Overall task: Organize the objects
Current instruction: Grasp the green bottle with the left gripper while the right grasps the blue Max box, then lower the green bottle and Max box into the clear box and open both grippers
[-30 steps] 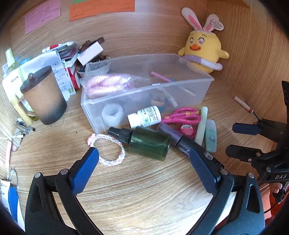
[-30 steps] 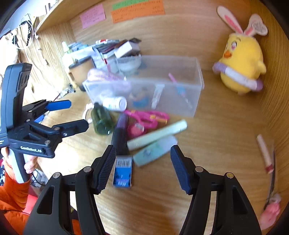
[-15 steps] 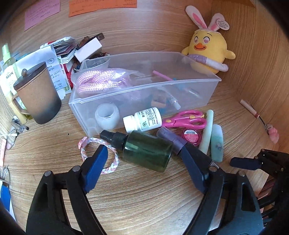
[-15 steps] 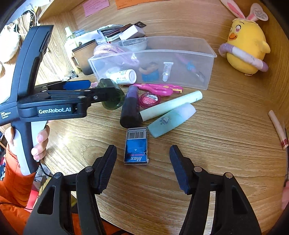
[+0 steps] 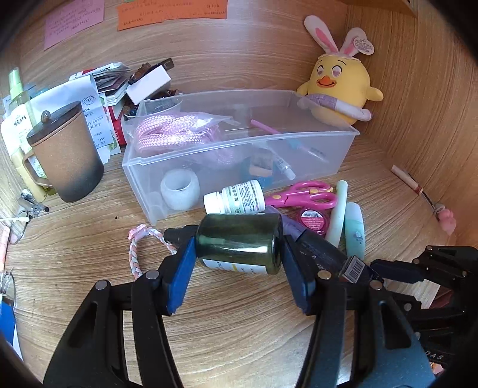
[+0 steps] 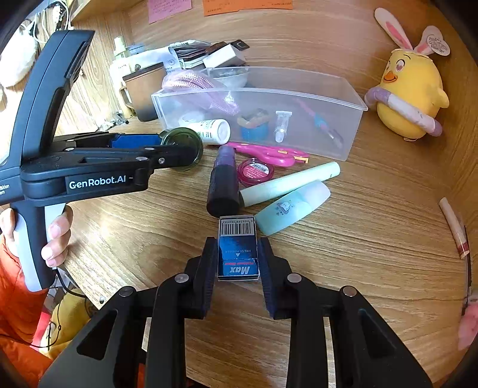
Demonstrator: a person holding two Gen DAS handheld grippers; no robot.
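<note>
Setting: I am working at a home desk nook, wood-grain surface (image 5: 89, 253) with matching wood walls. Evidence: pink and orange paper notes (image 5: 170, 13) are hanging on the back wall; a yellow bunny-eared plush chick (image 5: 339, 89) is sitting in the corner; a lidded brown mug (image 5: 64, 155) is standing beside stacked papers and booklets (image 5: 98, 86); pink scissors (image 5: 304, 195) are lying by a clear plastic organizer bin (image 5: 328, 155).

"GenRobot.AI" on left hand-held gripper (image 6: 179, 149); "Max" on blue box (image 6: 238, 249)
</note>
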